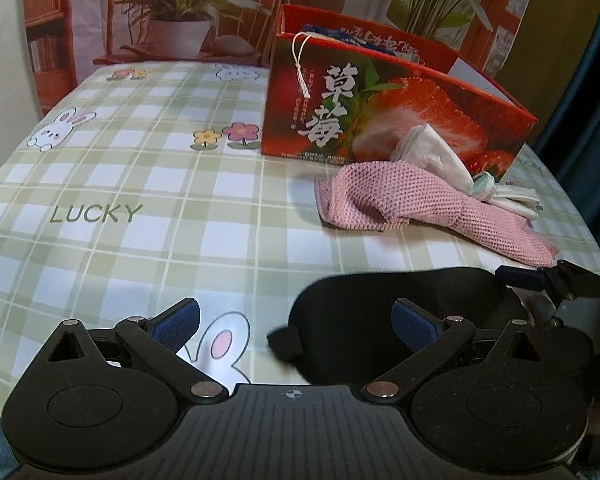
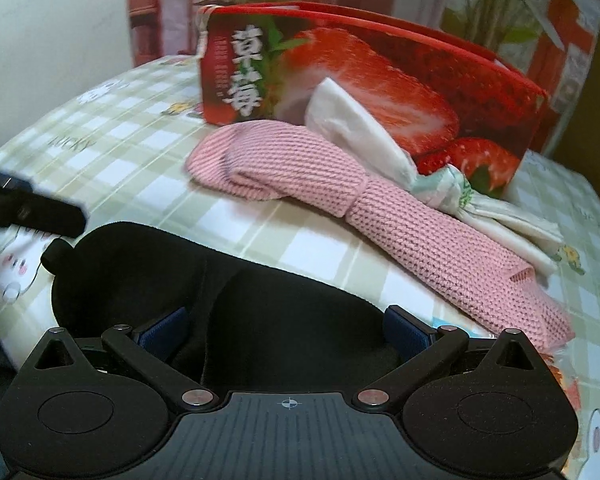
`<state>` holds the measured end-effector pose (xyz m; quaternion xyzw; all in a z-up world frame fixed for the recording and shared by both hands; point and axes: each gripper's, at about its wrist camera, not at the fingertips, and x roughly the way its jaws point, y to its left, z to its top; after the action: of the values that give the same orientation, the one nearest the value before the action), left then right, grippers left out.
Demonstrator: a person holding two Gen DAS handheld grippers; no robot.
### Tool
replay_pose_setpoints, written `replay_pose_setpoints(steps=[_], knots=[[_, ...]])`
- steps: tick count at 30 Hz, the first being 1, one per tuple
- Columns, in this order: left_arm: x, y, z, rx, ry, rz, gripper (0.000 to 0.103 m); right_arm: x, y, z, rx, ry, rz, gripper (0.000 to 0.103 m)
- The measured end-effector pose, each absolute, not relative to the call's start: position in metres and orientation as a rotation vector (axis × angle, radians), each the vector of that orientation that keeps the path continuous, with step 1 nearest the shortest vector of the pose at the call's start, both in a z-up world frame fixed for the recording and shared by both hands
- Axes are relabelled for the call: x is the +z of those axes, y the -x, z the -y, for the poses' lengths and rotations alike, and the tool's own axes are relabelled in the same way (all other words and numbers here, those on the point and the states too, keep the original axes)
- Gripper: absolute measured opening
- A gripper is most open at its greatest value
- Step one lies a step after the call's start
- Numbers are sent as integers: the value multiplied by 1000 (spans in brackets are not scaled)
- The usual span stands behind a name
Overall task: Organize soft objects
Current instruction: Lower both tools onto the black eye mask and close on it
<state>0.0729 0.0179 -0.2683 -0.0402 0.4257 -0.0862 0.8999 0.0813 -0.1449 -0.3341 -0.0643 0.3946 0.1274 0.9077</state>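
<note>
Checked tablecloth (image 1: 140, 184) underfoot; black eye mask (image 2: 260, 300) lies near edge, right gripper (image 2: 286, 330) spread wide over it, left gripper (image 1: 296, 326) wide beside; probably light, floppy; pinch its middle.

A green-and-white checked tablecloth (image 1: 148, 184) printed with rabbits, flowers and the word LUCKY covers the table, with a backdrop (image 1: 180, 12) picturing potted plants and wooden furniture at the far side.

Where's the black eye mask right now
The black eye mask lies on the checked tablecloth at the near edge, just in front of both open grippers, with the pink knitted cloth behind it toward the strawberry box.
</note>
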Motion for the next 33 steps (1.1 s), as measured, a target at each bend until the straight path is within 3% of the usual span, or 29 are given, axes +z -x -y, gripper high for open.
replay_pose_setpoints(steps=[5,10,18,20,22,25,33], knots=[[-274,-78,-19,-208,93,-836,100,-336,-93,147,244,109,-792,102],[-286,-88,-13,-263,115,-895,82,-338,-91,149,260,106,-765,103],[-292,-89,-7,-299,84,-913,80,-339,-88,150,264,95,-746,103],[-293,-89,-5,-290,67,-906,73,-340,-87,151,266,93,-739,103],[-292,-88,-5,-272,44,-899,50,-339,-86,151,266,92,-734,103],[-291,-88,-9,-279,63,-897,44,-338,-81,154,266,86,-723,103],[-290,-87,-10,-269,56,-894,41,-326,-61,181,229,14,-706,102]])
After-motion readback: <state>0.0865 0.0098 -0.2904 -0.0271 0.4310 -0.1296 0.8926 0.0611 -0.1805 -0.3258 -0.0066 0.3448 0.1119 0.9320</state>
